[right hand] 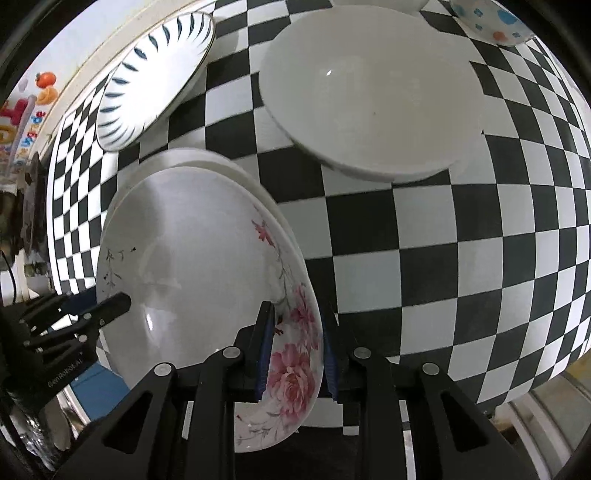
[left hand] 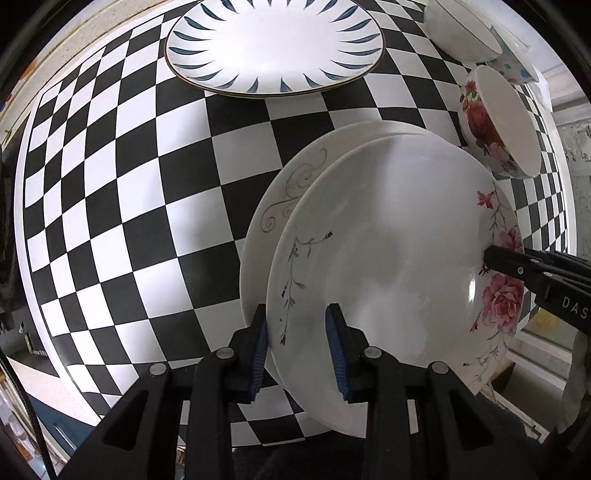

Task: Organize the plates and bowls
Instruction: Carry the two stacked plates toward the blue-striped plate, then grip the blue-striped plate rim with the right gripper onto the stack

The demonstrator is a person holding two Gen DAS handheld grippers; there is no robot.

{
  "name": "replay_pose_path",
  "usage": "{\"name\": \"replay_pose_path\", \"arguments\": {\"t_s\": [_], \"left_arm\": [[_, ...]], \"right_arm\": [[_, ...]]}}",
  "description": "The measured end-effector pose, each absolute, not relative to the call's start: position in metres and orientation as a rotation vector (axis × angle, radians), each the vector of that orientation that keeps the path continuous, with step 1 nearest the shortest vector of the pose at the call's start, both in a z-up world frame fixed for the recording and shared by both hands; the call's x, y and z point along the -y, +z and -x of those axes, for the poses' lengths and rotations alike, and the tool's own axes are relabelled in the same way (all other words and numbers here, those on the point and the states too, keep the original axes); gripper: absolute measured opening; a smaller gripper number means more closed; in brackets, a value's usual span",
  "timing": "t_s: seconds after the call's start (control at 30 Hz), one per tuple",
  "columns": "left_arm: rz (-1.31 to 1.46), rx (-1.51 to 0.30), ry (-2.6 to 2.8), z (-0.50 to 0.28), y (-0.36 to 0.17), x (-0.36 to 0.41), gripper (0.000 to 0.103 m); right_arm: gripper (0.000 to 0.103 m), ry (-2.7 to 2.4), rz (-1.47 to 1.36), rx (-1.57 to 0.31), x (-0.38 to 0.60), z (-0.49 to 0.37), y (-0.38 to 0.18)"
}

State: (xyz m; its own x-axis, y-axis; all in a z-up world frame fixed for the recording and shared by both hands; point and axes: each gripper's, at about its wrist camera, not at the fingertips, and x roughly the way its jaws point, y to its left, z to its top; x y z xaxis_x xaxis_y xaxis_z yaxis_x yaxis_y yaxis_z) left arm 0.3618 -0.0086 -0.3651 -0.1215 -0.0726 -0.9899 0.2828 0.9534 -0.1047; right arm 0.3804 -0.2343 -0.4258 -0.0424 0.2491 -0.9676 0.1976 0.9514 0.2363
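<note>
A white ceramic plate with pink rose sprays point(left hand: 388, 258) is held by both grippers at once, above a second white plate with a grey scroll pattern point(left hand: 284, 199) that lies on the black-and-white checkered tabletop point(left hand: 129, 221); whether the two plates touch cannot be told. In the left wrist view the left gripper point(left hand: 301, 350), pointing down, has its blue-padded fingers clamped on the rose plate's rim at about 6 o'clock. The right gripper point(right hand: 295, 354) has its fingers closed on the opposite rim, over the large pink rose; in the left view it enters at 3 o'clock.

At 12 o'clock in the left view sits a white plate ringed with dark blue petal strokes point(left hand: 273, 44), well apart from the held plate. At 2 o'clock stands a white bowl with red roses on its outside point(left hand: 495, 125), with a plain white bowl point(left hand: 461, 29) beyond it. In the right view, a wide plain white bowl point(right hand: 373, 96) lies at 12 o'clock, and a white bowl with blue and orange spots point(right hand: 495, 22) at 1 o'clock.
</note>
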Motion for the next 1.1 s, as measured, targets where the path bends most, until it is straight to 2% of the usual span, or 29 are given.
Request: {"name": "replay_pose_path", "arguments": {"t_s": [0.1, 0.23, 0.4, 0.77, 0.97, 1.1], "left_arm": [[-0.137, -1.675, -0.299, -0.365, -0.363, 0.005, 0.028], [-0.098, -1.685, -0.296, -0.369, -0.362, -0.002, 0.028], [-0.066, -1.705, -0.292, -0.371, -0.358, -0.006, 0.029], [-0.12, -1.67, -0.255, -0.373, -0.349, -0.008, 0.029], [-0.012, -1.583, -0.261, -0.378, -0.299, -0.025, 0.029], [0.073, -1.52, -0.247, -0.405, -0.273, -0.042, 0.042]], "right_arm": [[0.029, 0.036, -0.346, -1.617, 0.234, -0.382, -0.426], [0.038, 0.048, -0.388, -1.602, 0.234, -0.383, -0.427], [0.043, 0.058, -0.432, -1.6, 0.233, -0.383, -0.431], [0.044, 0.068, -0.45, -1.594, 0.234, -0.38, -0.428], [0.044, 0.068, -0.403, -1.537, 0.242, -0.38, -0.389], [0.046, 0.142, -0.416, -1.481, 0.248, -0.387, -0.35]]}}
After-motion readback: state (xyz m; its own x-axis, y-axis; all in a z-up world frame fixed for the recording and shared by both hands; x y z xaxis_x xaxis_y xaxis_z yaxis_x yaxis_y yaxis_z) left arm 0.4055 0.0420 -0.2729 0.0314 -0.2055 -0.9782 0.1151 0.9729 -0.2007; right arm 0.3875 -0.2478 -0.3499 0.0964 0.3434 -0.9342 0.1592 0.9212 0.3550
